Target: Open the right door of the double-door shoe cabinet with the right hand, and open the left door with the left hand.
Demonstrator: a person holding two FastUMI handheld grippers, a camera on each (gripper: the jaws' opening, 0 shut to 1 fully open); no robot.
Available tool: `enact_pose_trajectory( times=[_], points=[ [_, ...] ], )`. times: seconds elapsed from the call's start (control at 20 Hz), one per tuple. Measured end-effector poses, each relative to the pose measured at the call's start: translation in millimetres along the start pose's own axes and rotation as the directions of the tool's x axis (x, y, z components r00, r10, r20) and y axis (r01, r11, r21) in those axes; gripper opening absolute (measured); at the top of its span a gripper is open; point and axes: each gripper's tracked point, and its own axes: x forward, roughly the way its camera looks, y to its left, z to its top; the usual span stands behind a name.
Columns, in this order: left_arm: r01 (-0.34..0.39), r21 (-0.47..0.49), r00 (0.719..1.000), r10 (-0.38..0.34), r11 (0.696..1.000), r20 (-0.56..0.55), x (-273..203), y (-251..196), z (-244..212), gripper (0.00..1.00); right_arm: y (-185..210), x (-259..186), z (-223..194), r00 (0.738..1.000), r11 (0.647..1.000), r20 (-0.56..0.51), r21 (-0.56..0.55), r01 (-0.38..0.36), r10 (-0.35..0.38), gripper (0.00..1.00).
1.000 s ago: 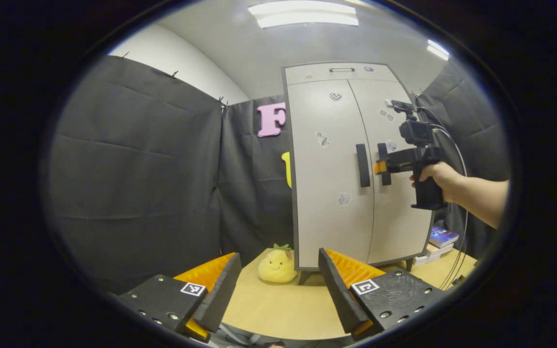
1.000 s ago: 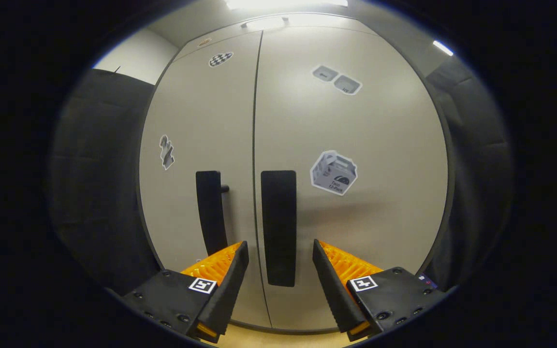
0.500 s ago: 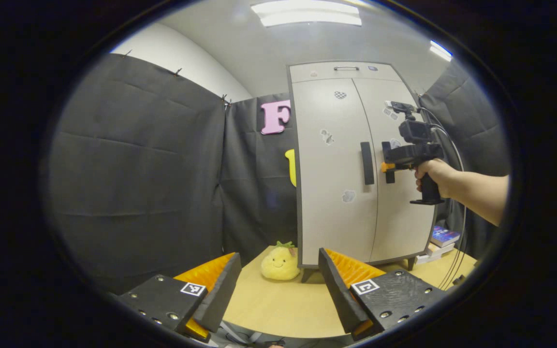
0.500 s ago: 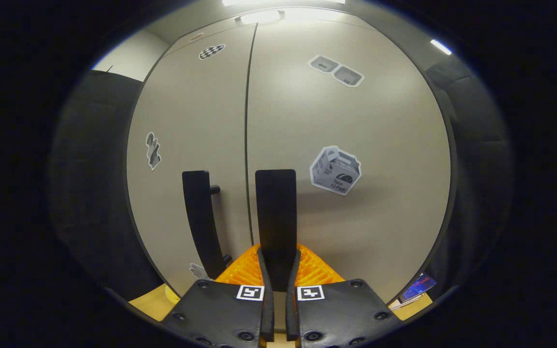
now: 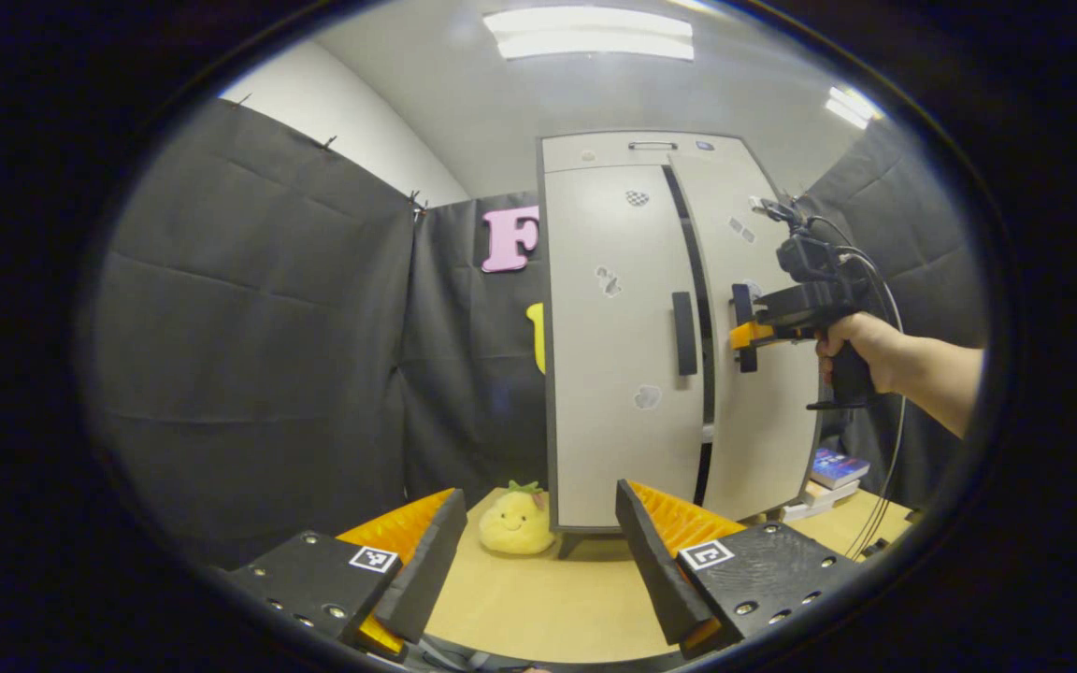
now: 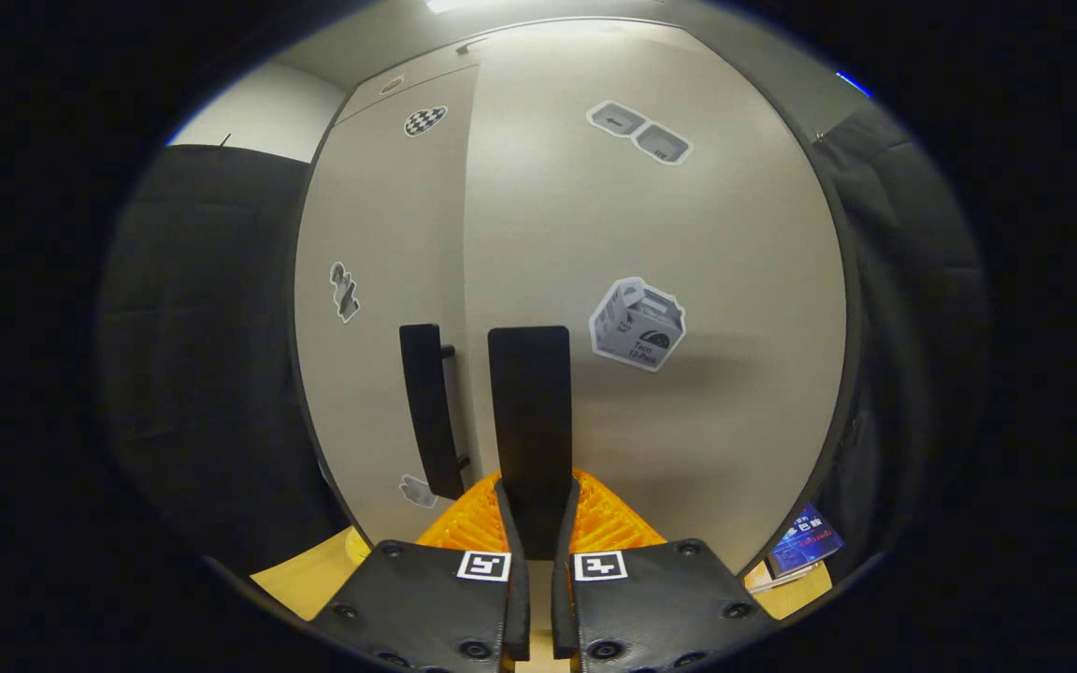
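Observation:
The pale double-door shoe cabinet (image 5: 618, 393) stands on a wooden table. Its right door (image 5: 768, 439) is swung a little outward, with a dark gap (image 5: 702, 374) between the doors. My right gripper (image 6: 536, 509) is shut on the right door's black handle (image 6: 529, 411); in the left gripper view a hand holds it (image 5: 742, 335) at that handle (image 5: 742, 304). The left door (image 5: 609, 355) is closed, its black handle (image 5: 683, 334) untouched. My left gripper (image 5: 538, 547) is open, well in front of the cabinet and low over the table.
A yellow plush toy (image 5: 512, 522) sits on the wooden table (image 5: 548, 608) by the cabinet's left foot. Stacked books (image 5: 828, 472) lie to the cabinet's right. Black cloth walls close in on both sides. A cable (image 5: 889, 449) hangs from the right gripper.
The right gripper closed on the right door's handle, then drew the door outward, opening a dark gap between the doors. The left gripper stayed open and barely moved.

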Motion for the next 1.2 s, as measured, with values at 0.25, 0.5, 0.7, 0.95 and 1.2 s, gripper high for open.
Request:
enact_pose_trajectory(
  times=[0.25, 0.5, 0.7, 0.95, 1.2],
  points=[
    [0.070, 0.002, 0.998, -0.070, 0.998, 0.012, 8.4, -28.0, 5.2, 0.93, -7.7, -37.5, -4.6, 1.000, 1.000, -0.007, 0.003, -0.030, 0.030, 0.07],
    [0.128, 0.018, 0.991, -0.129, 0.992, 0.022, 16.1, -53.3, 9.5, 0.94, -21.1, -69.7, -6.3, 0.998, 0.998, -0.004, 0.006, -0.056, 0.056, 0.11],
    [0.167, 0.022, 0.985, -0.168, 0.986, 0.027, 23.5, -74.0, 12.0, 0.94, -37.3, -92.4, -6.0, 0.997, 0.997, -0.003, 0.013, -0.071, 0.071, 0.10],
    [0.219, 0.025, 0.975, -0.220, 0.975, 0.026, 34.1, -104.6, 10.6, 0.94, -66.1, -123.9, -7.9, 0.997, 0.997, -0.007, 0.019, -0.071, 0.071, 0.11],
    [0.278, 0.002, 0.961, -0.278, 0.961, 0.013, 45.6, -137.9, 6.8, 0.94, -93.1, -143.1, -8.6, 0.999, 0.999, 0.002, 0.025, -0.045, 0.045, 0.11]
  ],
)
